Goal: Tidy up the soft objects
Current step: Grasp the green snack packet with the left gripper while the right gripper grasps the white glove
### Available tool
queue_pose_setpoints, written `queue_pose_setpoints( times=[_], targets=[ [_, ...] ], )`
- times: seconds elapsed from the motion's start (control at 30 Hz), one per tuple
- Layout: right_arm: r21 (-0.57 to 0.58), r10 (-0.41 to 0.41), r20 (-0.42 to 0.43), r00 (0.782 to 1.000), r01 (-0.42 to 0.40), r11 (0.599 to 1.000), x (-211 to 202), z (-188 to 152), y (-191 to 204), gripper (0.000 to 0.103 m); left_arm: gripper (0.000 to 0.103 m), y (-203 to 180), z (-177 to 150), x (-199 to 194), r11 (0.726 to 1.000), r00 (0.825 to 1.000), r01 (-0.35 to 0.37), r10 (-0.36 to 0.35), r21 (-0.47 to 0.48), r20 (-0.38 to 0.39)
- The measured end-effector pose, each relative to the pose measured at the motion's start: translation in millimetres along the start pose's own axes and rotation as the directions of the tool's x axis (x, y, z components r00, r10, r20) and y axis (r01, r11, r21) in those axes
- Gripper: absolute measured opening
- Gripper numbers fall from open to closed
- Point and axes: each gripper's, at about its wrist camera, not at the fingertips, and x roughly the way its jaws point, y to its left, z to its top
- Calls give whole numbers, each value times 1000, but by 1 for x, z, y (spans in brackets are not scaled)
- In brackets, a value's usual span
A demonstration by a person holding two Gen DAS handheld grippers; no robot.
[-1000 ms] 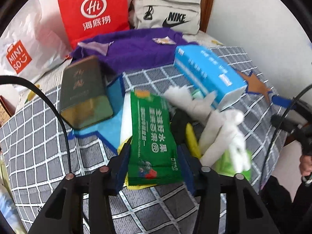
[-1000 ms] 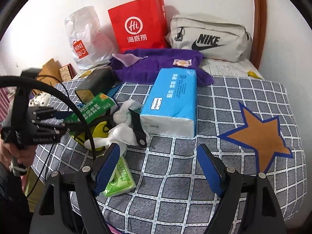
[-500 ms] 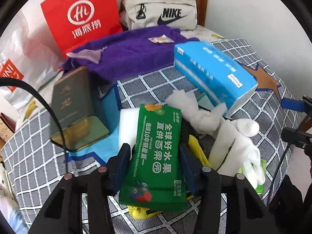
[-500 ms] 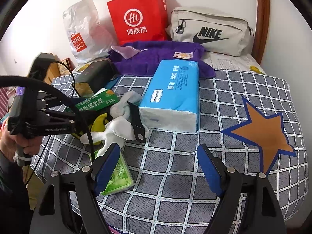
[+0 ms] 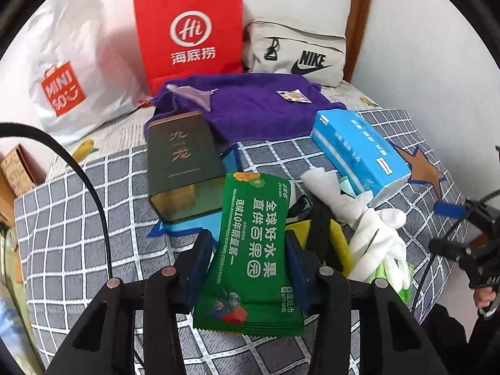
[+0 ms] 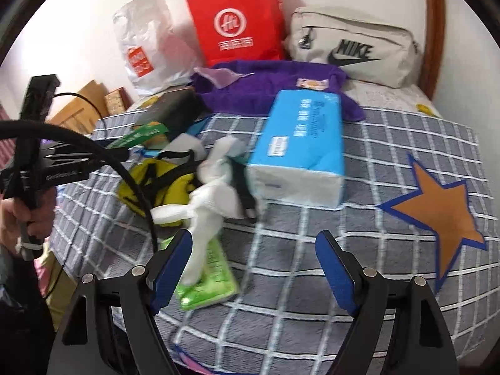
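Observation:
My left gripper is shut on a green wet-wipes pack and holds it above the grey checked blanket; the pack also shows in the right wrist view. My right gripper is open and empty over the blanket's front part. White gloves lie just ahead of its left finger, on a yellow pouch and a light green tissue pack. A blue tissue pack lies beyond them.
A dark green tin box stands left of the held pack. A purple towel, a red paper bag, a white Miniso bag and a beige Nike pouch line the back wall. Cardboard boxes sit at the far left.
My left gripper has lifted the green wipes pack up and swung left, toward the tin box and back wall. My right gripper has moved forward toward the gloves and stays open.

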Motion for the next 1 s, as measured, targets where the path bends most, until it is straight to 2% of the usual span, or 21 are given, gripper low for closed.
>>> queue_pose_setpoints(
  times=[0.17, 0.27, 0.33, 0.4, 0.47, 0.5, 0.53, 0.63, 0.87, 1.0],
  targets=[
    [-7, 54, -18, 998, -55, 998, 17, 3, 14, 81, 44, 7, -7, 5, 999, 1000, 12, -12, -34, -7],
    [27, 91, -49, 995, -90, 996, 38, 9, 15, 79, 44, 7, -10, 7, 999, 1000, 25, -26, -40, -14],
    [46, 118, -54, 992, -115, 992, 51, 12, 16, 65, 44, 8, -11, 9, 999, 999, 26, -27, -44, -17],
    [76, 128, -54, 990, -124, 989, 62, 16, 14, 56, 44, 9, -12, 9, 998, 999, 29, -30, -54, -14],
    [107, 132, -54, 990, -126, 986, 71, 19, 11, 41, 44, 11, -11, 9, 998, 999, 36, -36, -61, -12],
    [116, 139, -48, 989, -133, 984, 73, 20, 11, 27, 44, 12, -10, 9, 997, 999, 37, -38, -64, -9],
    [116, 145, -43, 988, -140, 983, 74, 21, 11, 19, 44, 12, -10, 9, 997, 999, 39, -40, -65, -8],
    [96, 131, -28, 991, -127, 987, 69, 20, 12, 13, 44, 14, -9, 8, 997, 999, 43, -43, -70, -4],
    [63, 144, -23, 989, -143, 988, 22, 15, 14, 11, 44, 19, -5, 0, 995, 998, 56, -54, -83, 22],
    [26, 136, 36, 990, -137, 990, -13, 19, 14, 11, 44, 20, 0, -7, 995, 998, 56, -53, -85, 39]
  ],
)
